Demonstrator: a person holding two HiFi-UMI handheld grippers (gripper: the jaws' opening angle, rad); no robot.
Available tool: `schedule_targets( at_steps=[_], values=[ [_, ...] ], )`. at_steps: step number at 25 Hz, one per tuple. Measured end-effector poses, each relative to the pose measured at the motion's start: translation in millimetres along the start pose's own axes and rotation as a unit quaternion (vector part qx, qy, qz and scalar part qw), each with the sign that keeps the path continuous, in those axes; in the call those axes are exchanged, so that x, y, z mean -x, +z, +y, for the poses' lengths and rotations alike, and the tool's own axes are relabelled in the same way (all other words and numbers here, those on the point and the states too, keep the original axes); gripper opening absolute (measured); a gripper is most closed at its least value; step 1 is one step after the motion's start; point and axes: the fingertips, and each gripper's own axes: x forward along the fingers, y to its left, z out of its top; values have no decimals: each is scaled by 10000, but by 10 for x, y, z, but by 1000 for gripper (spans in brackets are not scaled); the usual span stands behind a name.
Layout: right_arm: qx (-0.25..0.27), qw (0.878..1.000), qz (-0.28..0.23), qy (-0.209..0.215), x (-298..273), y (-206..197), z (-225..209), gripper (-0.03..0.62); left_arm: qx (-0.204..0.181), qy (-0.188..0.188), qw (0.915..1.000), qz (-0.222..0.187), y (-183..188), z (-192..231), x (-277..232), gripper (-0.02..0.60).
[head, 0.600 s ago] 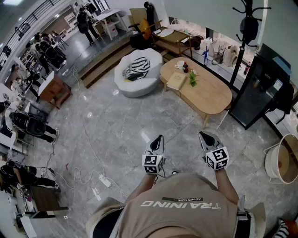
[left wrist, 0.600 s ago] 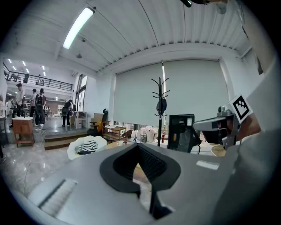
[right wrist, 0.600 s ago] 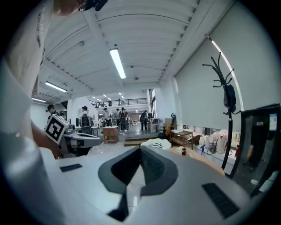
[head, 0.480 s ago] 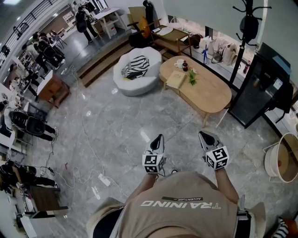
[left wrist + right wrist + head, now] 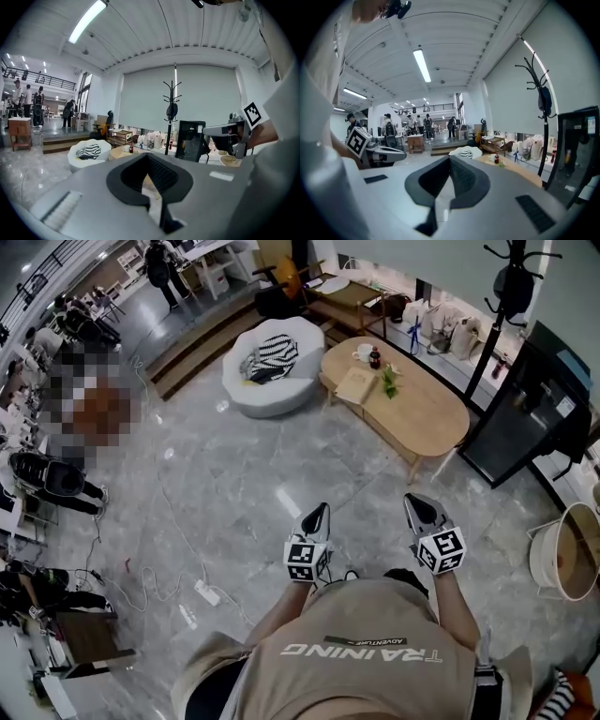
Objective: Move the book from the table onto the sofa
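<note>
You hold the left gripper (image 5: 320,512) and the right gripper (image 5: 413,502) side by side over the floor (image 5: 234,474), well apart from the table (image 5: 427,427); both sets of jaws are closed together, gripping nothing; the book (image 5: 356,386) lies on the table, at the end nearest the sofa (image 5: 291,382).

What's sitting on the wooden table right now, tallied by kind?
book: 1
mug: 1
bottle: 1
green plant: 1
Total: 4
</note>
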Motion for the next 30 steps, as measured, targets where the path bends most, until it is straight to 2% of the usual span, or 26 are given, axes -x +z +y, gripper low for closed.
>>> schedule_targets(
  at_steps=[5,11,20,30],
  values=[
    [179,9998,68,106,-164,17,97,5,-37,-136,9999,51,-13,82,-49,-9],
    [219,9994,68,277,-426,63,-25,5,17,-104,9999,85,99,179,-313,-9],
    [376,9976,-357,460,-960,458,-687,5,-293,20,9995,-87,629,310,-940,-9],
    [368,9972,-169,624,-1236,383,-1378,5,-108,117,9998,78,615,197,-1621,-9]
  ],
)
